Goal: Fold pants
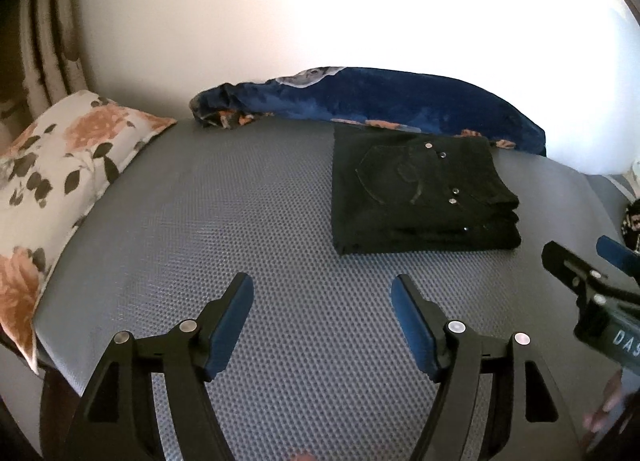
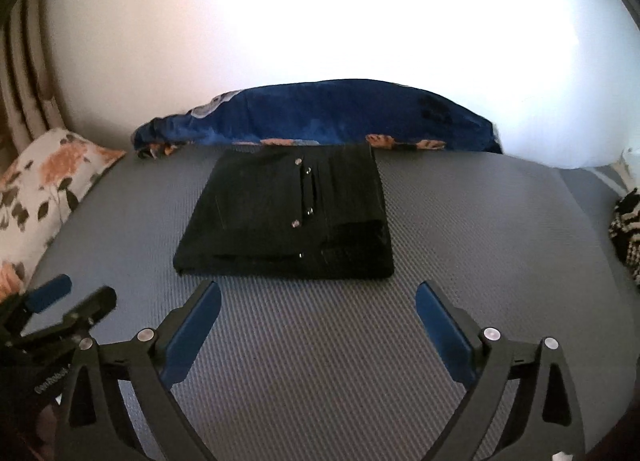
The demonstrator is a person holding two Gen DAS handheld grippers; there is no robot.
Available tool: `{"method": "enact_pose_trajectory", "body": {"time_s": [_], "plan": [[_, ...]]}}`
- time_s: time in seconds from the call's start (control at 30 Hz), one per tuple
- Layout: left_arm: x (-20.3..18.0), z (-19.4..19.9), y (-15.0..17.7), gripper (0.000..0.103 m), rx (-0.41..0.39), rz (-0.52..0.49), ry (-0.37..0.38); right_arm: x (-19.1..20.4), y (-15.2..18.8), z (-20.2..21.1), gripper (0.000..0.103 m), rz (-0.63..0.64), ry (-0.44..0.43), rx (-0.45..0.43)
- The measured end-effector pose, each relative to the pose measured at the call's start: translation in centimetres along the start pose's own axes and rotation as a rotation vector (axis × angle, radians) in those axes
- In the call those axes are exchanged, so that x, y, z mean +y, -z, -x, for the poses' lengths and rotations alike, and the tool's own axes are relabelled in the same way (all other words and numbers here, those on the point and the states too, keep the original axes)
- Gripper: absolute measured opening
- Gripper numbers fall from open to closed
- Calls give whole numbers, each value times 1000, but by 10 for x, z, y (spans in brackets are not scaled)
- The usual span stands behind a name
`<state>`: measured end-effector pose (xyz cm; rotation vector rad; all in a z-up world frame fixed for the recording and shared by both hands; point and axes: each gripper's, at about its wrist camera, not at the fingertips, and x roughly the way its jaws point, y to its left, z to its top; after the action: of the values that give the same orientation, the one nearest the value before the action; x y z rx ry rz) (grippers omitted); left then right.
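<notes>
Lying flat, squarish — folded pants [image 2: 286, 217]

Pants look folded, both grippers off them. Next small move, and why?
Probably none on the cloth: just draw both grippers back and stop. The black pants lie as a compact squared stack on the grey mattress. The left gripper and the right gripper are open with nothing between their jaws, short of the stack's near edge.
</notes>
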<state>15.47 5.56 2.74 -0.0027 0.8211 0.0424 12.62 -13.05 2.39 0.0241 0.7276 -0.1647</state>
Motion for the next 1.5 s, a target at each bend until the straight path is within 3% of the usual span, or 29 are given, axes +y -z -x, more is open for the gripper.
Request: {"method": "enact_pose_trajectory", "body": {"time_s": [0.5, 1.5], "plan": [[-8, 23, 14, 72, -23, -25, 11, 2, 21, 10, 101, -34, -15, 59], [-11, 8, 28, 72, 15, -18, 18, 10, 28, 6, 101, -2, 2, 82]]}}
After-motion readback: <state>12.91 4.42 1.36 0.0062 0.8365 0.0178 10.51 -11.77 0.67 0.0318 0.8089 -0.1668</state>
